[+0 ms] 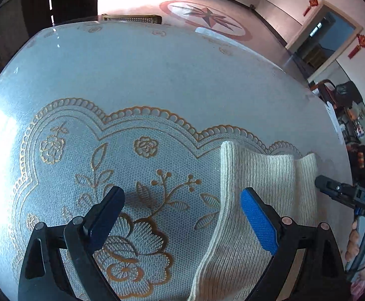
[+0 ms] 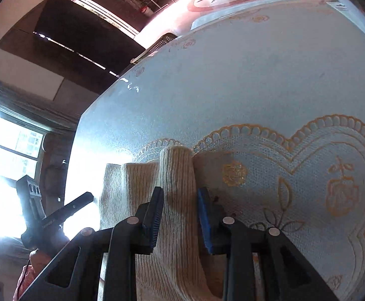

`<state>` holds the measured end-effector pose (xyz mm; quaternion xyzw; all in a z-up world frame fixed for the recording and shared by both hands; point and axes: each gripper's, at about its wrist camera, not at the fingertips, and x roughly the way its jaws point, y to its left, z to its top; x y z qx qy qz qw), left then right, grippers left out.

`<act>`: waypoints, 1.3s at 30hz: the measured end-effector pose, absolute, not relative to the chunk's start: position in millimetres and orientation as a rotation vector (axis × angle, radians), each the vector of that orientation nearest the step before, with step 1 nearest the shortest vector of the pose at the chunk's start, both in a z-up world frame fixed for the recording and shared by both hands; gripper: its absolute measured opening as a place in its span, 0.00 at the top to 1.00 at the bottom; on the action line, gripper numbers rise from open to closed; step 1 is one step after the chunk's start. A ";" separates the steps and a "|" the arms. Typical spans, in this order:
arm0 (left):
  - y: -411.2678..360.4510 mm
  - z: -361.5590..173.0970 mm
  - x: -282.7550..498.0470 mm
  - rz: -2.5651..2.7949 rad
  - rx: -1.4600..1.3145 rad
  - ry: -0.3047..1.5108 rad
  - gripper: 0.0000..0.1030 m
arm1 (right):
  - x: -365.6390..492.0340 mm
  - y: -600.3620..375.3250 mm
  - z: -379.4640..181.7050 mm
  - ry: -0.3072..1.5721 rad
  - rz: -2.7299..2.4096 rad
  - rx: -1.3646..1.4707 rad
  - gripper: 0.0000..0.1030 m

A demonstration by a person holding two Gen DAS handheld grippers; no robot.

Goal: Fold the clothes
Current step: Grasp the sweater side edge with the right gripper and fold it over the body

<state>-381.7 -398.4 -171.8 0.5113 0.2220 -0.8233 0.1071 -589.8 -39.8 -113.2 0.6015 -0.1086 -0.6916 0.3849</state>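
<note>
A cream ribbed knit garment (image 1: 257, 175) lies folded on the round table's gold-flowered cover (image 1: 157, 75), near the front edge. My left gripper (image 1: 182, 192) hangs open just above the cover, its right finger (image 1: 257, 218) over the knit's left part and nothing between the fingers. In the right wrist view, my right gripper (image 2: 181, 191) is shut on a raised fold of the knit garment (image 2: 176, 170), with both pads against it. The left gripper (image 2: 89, 197) shows at that view's left. The right gripper's tip (image 1: 319, 181) meets the knit's right edge in the left wrist view.
A person's hand (image 1: 362, 238) holds the right gripper's handle. A chair back (image 1: 132, 18) stands at the table's far edge. Beyond it is tiled floor with a star medallion (image 1: 207, 16). Cluttered items (image 1: 345, 105) sit past the table's right rim. A bright window (image 2: 14, 145) glares.
</note>
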 end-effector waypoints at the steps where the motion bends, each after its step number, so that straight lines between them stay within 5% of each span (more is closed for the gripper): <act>1: -394.7 -171.2 -382.9 -2.441 1.502 0.611 0.08 | -592.0 -42.6 -115.8 -0.289 -1.747 1.527 0.73; 6: -376.6 -168.4 -389.1 -2.520 1.480 0.395 0.08 | -597.2 -52.0 -122.6 -0.301 -1.742 1.512 0.86; 8: -369.3 -167.3 -391.6 -2.548 1.468 0.307 0.17 | -594.9 -52.6 -122.4 -0.299 -1.761 1.504 0.92; 12: -368.8 -156.2 -389.9 -2.616 1.442 0.373 0.91 | -590.6 -50.7 -123.4 -0.338 -1.783 1.498 0.93; 22: -382.8 -121.0 -377.8 -2.740 1.320 0.810 0.94 | -585.0 -31.9 -100.2 -0.543 -1.753 1.440 0.93; 27: -383.5 -68.4 -341.2 -2.882 1.172 0.889 0.94 | -561.4 -24.9 -56.5 -0.546 -1.714 1.346 0.93; 32: -371.3 -26.0 -274.7 -3.026 1.082 0.830 0.94 | -491.5 11.4 -14.9 -0.489 -1.678 1.249 0.93; 39: -317.4 -84.5 -161.4 -2.944 1.211 0.632 0.89 | -366.5 73.3 -51.0 -0.256 -1.775 1.287 0.93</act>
